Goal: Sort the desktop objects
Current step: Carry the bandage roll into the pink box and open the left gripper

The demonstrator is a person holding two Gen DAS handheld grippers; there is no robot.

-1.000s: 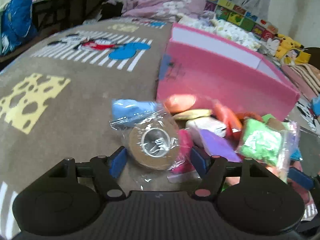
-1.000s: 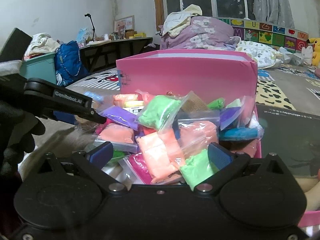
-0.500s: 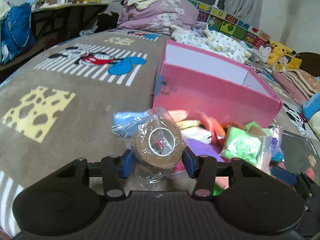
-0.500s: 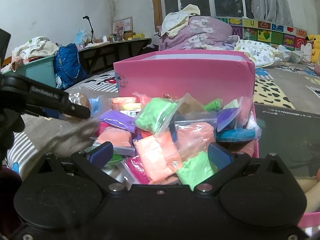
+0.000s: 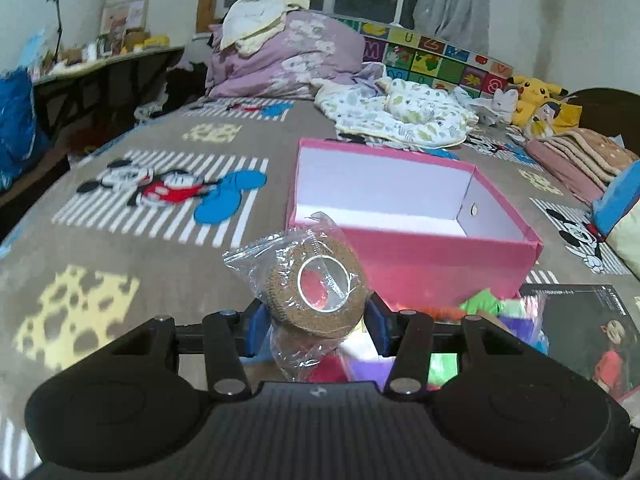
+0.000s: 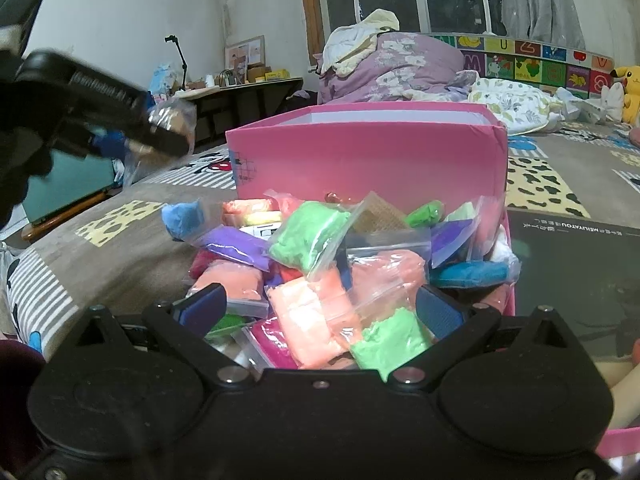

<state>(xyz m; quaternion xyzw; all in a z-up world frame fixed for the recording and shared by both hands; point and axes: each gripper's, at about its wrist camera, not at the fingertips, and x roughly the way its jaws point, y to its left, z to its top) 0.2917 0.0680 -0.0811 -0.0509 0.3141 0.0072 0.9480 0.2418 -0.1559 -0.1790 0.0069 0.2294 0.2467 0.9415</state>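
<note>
My left gripper is shut on a brown tape roll in a clear plastic bag and holds it in the air, in front of the open pink box, whose white inside shows nothing in it. In the right wrist view the left gripper is raised at the upper left with the bagged roll. My right gripper is open and empty, low over a pile of bagged clay packets in green, orange, purple and blue, in front of the pink box.
Everything lies on a brown cartoon-print bedspread. A dark printed sheet lies right of the pile. Bedding, plush toys and a folded blanket lie beyond the box. A desk stands at the left.
My left gripper closed on the bagged tape roll and lifted it off the pile, rising toward the pink box. The right gripper stayed still.
</note>
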